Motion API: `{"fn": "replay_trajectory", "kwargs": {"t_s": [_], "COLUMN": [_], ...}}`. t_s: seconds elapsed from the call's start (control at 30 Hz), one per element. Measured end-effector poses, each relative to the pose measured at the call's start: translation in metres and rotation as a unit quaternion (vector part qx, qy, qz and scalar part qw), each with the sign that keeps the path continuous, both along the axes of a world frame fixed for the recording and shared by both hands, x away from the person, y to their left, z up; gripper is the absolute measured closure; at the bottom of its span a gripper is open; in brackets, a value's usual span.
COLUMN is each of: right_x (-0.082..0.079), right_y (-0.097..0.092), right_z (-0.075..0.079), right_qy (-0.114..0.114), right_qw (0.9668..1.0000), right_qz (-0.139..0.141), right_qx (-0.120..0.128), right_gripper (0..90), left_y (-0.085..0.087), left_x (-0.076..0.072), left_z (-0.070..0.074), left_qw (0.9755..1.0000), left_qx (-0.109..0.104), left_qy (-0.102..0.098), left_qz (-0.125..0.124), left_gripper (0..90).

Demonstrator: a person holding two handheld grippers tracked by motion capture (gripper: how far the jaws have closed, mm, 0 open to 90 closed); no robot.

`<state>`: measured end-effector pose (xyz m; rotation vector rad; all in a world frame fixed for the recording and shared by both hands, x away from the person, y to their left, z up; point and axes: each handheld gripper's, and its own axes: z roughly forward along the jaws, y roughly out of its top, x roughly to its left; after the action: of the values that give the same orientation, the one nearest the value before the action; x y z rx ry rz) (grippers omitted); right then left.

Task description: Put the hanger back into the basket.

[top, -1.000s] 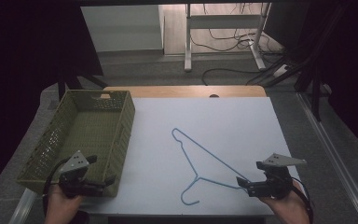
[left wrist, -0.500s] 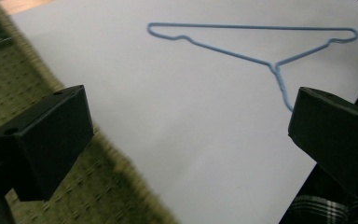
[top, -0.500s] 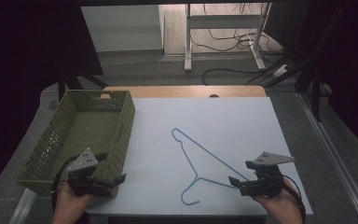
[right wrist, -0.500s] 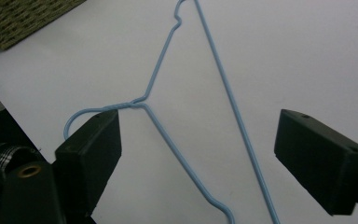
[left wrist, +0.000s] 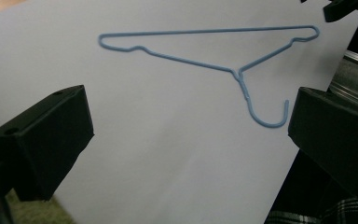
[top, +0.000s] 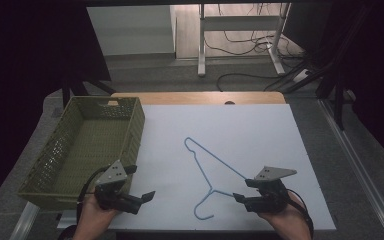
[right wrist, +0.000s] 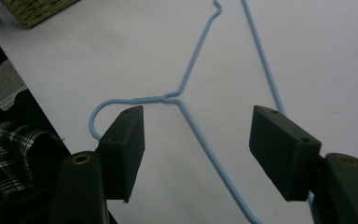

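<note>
A light blue wire hanger (top: 211, 189) lies flat on the white table sheet (top: 280, 140), with its hook toward the front edge. My right gripper (top: 242, 190) sits low at the hanger's right arm and points left. In the right gripper view its jaws (right wrist: 198, 121) have just been closing. The hanger (right wrist: 168, 97) wire runs between them and the pads are not touching it. My left gripper (top: 141, 181) is open, in front of the basket's near right corner. In the left gripper view its jaws (left wrist: 186, 121) stand wide apart, facing the hanger (left wrist: 237, 72) from a distance.
An olive green woven basket (top: 139, 125) stands along the left side of the table, with nothing seen inside; its corner (right wrist: 37, 9) also shows at the top of the right gripper view. The table's front edge (top: 220, 229) runs just under both hands. Desk legs and cables lie on the floor beyond.
My left gripper has slid right, from the basket's front corner toward the hanger. The right gripper has moved left onto the hanger's arm and its jaws stand narrower. The hanger has not moved.
</note>
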<state>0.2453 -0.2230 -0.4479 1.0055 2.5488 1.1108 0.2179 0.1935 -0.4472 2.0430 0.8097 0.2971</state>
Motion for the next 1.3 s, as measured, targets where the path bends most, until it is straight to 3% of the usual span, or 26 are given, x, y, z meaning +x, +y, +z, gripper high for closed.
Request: {"fn": "replay_trajectory", "kwargs": {"t_s": [0.23, 0.33, 0.53, 0.83, 1.0, 1.3], "right_x": [0.003, 0.004, 0.007, 0.028, 0.037, 0.047], "right_y": [0.014, 0.020, 0.031, 0.032, 0.031, 0.034], "right_z": [-0.007, -0.011, -0.021, -0.039, -0.047, -0.058], "right_qy": [-0.001, 0.008, 0.003, 0.019, 0.028, 0.016], "right_qw": [0.9997, 0.9993, 0.9969, 0.9943, 0.9920, 0.9857], "right_qz": [0.019, 0.033, 0.063, 0.083, 0.099, 0.130], "right_qx": [-0.015, -0.016, -0.047, -0.064, -0.072, -0.107], "right_gripper": [42.6, 44.2, 53.8, 65.4, 70.3, 78.0], "left_y": [-0.018, -0.025, -0.034, -0.037, -0.038, -0.040], "left_x": [0.003, 0.006, 0.012, 0.018, 0.018, 0.018], "left_z": [-0.006, -0.010, -0.018, -0.027, -0.029, -0.032], "left_qw": [0.9996, 0.9994, 0.9991, 0.9990, 0.9988, 0.9983], "left_qx": [-0.004, -0.001, -0.001, 0.004, 0.005, 0.014], "left_qy": [0.008, 0.008, 0.010, 0.018, 0.022, 0.028], "left_qz": [-0.025, -0.032, -0.040, -0.040, -0.042, -0.050], "left_gripper": [0.1, 0.2, 0.2, 0.3, 0.4, 0.4]}}
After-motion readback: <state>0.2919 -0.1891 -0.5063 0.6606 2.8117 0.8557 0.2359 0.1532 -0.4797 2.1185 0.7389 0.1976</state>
